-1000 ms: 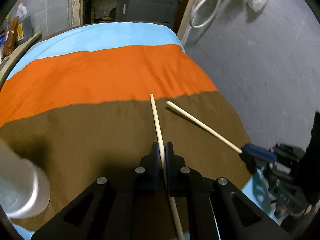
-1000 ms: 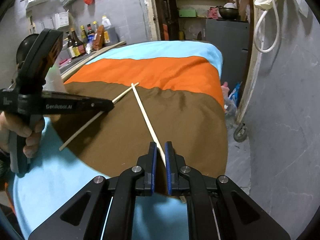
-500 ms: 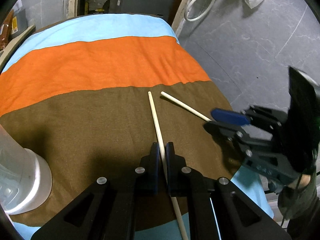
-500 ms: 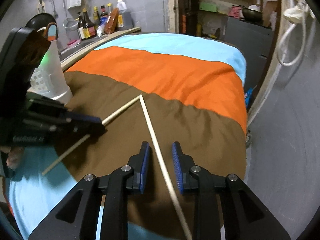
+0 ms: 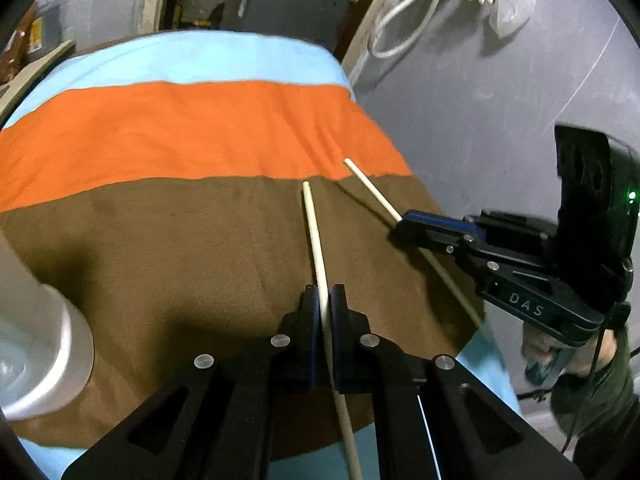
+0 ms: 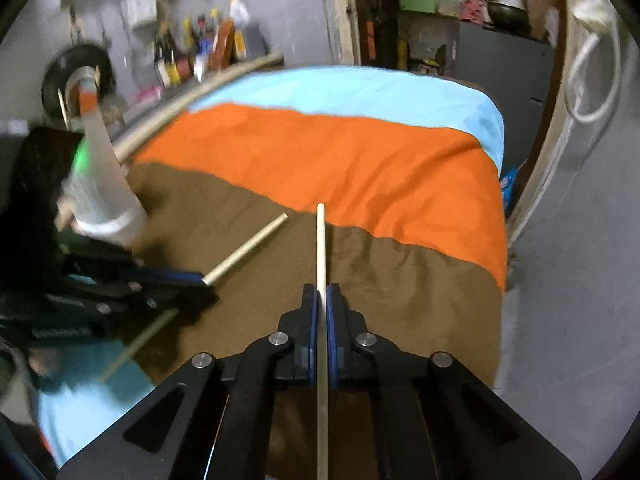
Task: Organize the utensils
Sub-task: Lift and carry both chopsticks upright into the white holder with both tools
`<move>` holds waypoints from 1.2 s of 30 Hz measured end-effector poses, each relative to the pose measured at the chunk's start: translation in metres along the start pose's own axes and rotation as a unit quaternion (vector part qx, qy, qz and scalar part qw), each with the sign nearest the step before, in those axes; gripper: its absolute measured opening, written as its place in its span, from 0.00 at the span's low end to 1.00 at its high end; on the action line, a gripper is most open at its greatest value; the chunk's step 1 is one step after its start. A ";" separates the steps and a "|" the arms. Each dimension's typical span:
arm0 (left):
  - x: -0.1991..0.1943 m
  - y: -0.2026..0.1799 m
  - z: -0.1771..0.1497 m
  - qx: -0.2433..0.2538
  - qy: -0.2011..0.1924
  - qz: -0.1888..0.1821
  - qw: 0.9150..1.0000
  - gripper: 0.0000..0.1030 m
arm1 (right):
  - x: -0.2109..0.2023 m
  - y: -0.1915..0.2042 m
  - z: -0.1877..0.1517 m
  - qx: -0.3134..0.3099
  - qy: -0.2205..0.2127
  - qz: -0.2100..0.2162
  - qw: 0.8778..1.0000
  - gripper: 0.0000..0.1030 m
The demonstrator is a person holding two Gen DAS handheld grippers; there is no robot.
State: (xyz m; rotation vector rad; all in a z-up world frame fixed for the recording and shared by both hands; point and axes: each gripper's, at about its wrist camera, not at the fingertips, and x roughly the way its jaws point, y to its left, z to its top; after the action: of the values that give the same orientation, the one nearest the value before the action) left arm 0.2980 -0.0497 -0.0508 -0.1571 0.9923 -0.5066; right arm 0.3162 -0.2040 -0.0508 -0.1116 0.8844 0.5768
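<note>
Two pale wooden chopsticks lie over a brown, orange and blue striped cloth point(image 5: 160, 240). In the left wrist view my left gripper point(image 5: 324, 292) has its jaws closing on one chopstick point(image 5: 314, 232), pads pressed against it, its tip pointing away. To the right, my right gripper point(image 5: 404, 220) grips the second chopstick point(image 5: 370, 188). The right wrist view shows the right gripper point(image 6: 322, 292) with jaws closing on its chopstick point(image 6: 320, 240), which runs straight between the pads. The left gripper point(image 6: 200, 280) and its chopstick point(image 6: 248, 246) sit at the left, blurred.
A white plastic utensil holder point(image 5: 44, 356) stands on the cloth at the left, also visible as the holder point(image 6: 104, 188) behind the left gripper. Bottles line a shelf point(image 6: 200, 56) at the back. The cloth's right edge point(image 6: 500, 240) drops to a grey floor.
My right gripper opened around its chopstick, slid further along it and shut again. It has come closer to the left gripper. The left gripper kept its grip and hardly moved.
</note>
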 end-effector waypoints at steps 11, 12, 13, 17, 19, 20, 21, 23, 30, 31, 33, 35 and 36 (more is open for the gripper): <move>-0.090 -0.012 -0.015 0.013 -0.210 0.004 0.978 0.02 | -0.071 0.036 -0.003 0.024 -0.217 0.019 0.976 0.03; -0.098 -0.013 -0.017 0.016 -0.230 0.010 0.973 0.02 | -0.077 0.044 -0.002 0.012 -0.240 0.015 0.971 0.03; -0.104 -0.014 -0.018 0.019 -0.244 0.015 0.970 0.02 | -0.081 0.051 -0.001 0.001 -0.256 0.010 0.966 0.03; -0.131 -0.020 -0.022 0.037 -0.299 0.038 0.953 0.02 | -0.094 0.079 0.008 -0.029 -0.307 -0.004 0.951 0.03; -0.139 -0.021 -0.022 0.044 -0.324 0.040 0.944 0.02 | -0.098 0.090 0.016 -0.038 -0.326 -0.003 0.945 0.03; -0.145 -0.022 -0.023 0.050 -0.334 0.043 0.940 0.02 | -0.099 0.094 0.019 -0.039 -0.333 -0.002 0.942 0.03; -0.152 -0.022 -0.023 0.055 -0.341 0.051 0.937 0.02 | -0.100 0.098 0.022 -0.041 -0.339 -0.001 0.940 0.03; -0.165 -0.018 -0.026 0.055 -0.357 0.057 0.931 0.02 | -0.103 0.106 0.029 -0.046 -0.352 0.006 0.935 0.03; -0.210 0.013 -0.021 0.037 -0.419 0.068 0.904 0.02 | -0.115 0.131 0.052 -0.056 -0.380 0.035 0.923 0.03; -0.217 0.020 -0.021 0.031 -0.431 0.071 0.899 0.02 | -0.116 0.135 0.056 -0.057 -0.383 0.039 0.921 0.03; -0.229 0.033 -0.019 0.019 -0.448 0.076 0.890 0.02 | -0.117 0.142 0.064 -0.061 -0.391 0.052 0.917 0.03; -0.241 0.047 -0.016 0.010 -0.461 0.087 0.883 0.02 | -0.119 0.151 0.069 -0.068 -0.398 0.060 0.913 0.03; -0.246 0.054 -0.015 0.007 -0.468 0.093 0.879 0.02 | -0.119 0.155 0.073 -0.072 -0.402 0.064 0.911 0.03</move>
State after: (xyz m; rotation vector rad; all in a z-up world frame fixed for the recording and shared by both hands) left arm 0.1948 0.1161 0.1089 -0.2583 0.0465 -0.2023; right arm 0.2281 -0.1007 0.1071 0.0553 0.0437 0.7303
